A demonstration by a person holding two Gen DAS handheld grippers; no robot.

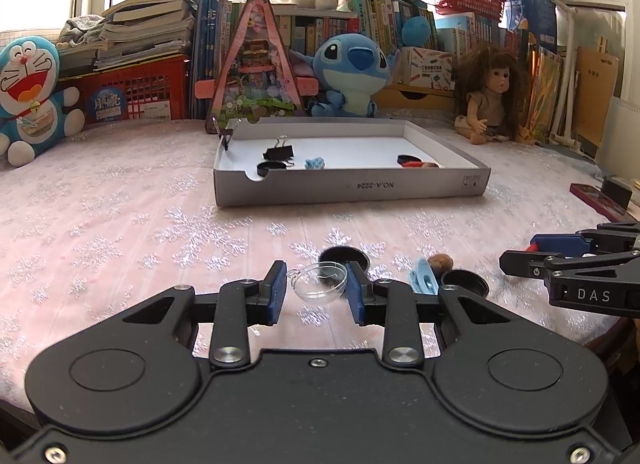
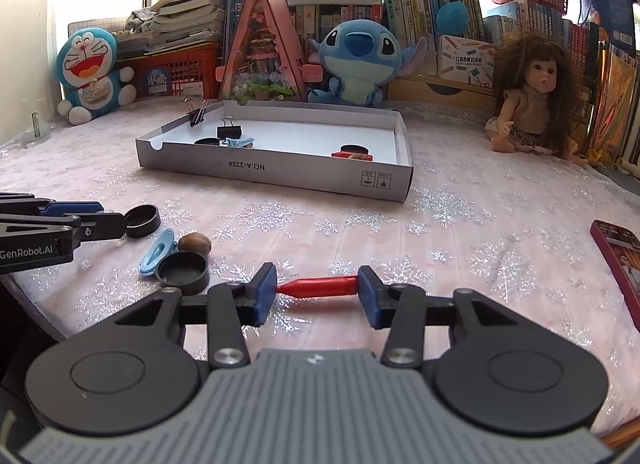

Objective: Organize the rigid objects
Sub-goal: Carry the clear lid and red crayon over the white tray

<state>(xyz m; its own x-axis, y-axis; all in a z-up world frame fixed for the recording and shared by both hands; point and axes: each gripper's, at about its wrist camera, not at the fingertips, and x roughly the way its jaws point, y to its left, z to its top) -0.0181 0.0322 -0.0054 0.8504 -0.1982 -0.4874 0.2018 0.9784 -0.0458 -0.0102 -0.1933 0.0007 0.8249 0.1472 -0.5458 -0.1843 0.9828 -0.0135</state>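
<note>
My left gripper (image 1: 317, 288) is shut on a clear plastic half-sphere (image 1: 318, 281), low over the pink snowflake cloth. My right gripper (image 2: 317, 289) is shut on a red pen cap (image 2: 318, 287), held end to end between the blue pads. Loose on the cloth lie two black caps (image 2: 183, 269) (image 2: 143, 220), a light blue clip (image 2: 157, 253) and a walnut (image 2: 195, 244). The white cardboard tray (image 2: 276, 172) stands farther back and holds binder clips (image 2: 229, 131), a black cap, a blue clip and red and black items.
Plush toys (image 2: 356, 60), a doll (image 2: 534, 98), a pink triangular case (image 2: 262, 52), books and red baskets line the back. A dark red flat case (image 2: 620, 256) lies at the right edge. The bed's edge is close in front.
</note>
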